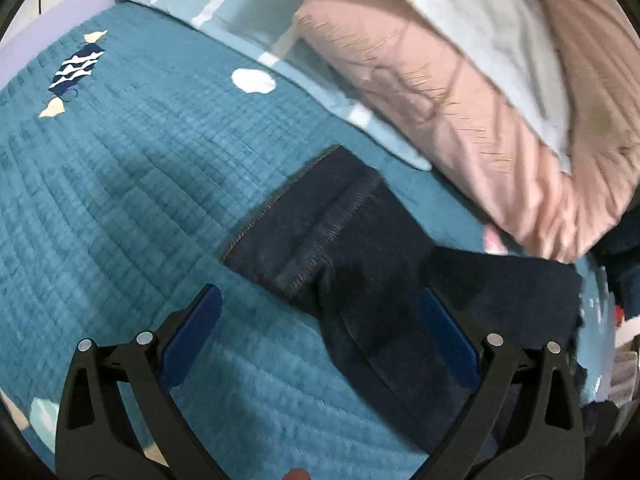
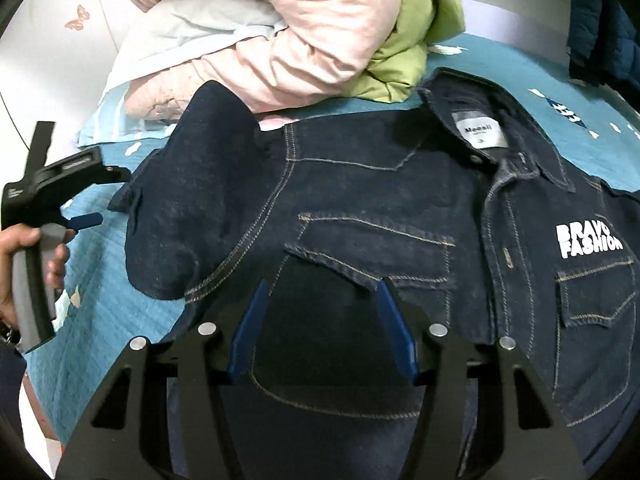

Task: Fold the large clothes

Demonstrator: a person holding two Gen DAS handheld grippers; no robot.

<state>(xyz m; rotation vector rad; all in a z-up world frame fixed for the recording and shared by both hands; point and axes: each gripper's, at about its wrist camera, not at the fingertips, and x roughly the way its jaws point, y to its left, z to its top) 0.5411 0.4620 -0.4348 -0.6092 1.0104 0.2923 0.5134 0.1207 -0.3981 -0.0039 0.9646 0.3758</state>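
A dark denim jacket (image 2: 400, 208) lies spread face up on the teal quilted bedspread (image 1: 120, 200), collar toward the far side. The right gripper (image 2: 322, 320) angles steeply down over the chest pocket, jaws apart with cloth between them, not pinched. The left gripper (image 1: 320, 320), held in a hand (image 2: 24, 264), tilts down over the sleeve cuff (image 1: 304, 216), jaws spread wide.

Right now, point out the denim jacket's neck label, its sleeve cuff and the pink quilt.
neck label (image 2: 481, 133), right wrist view, white patch inside collar.
sleeve cuff (image 1: 296, 216), left wrist view, stitched end.
pink quilt (image 2: 320, 28), right wrist view, top fold.
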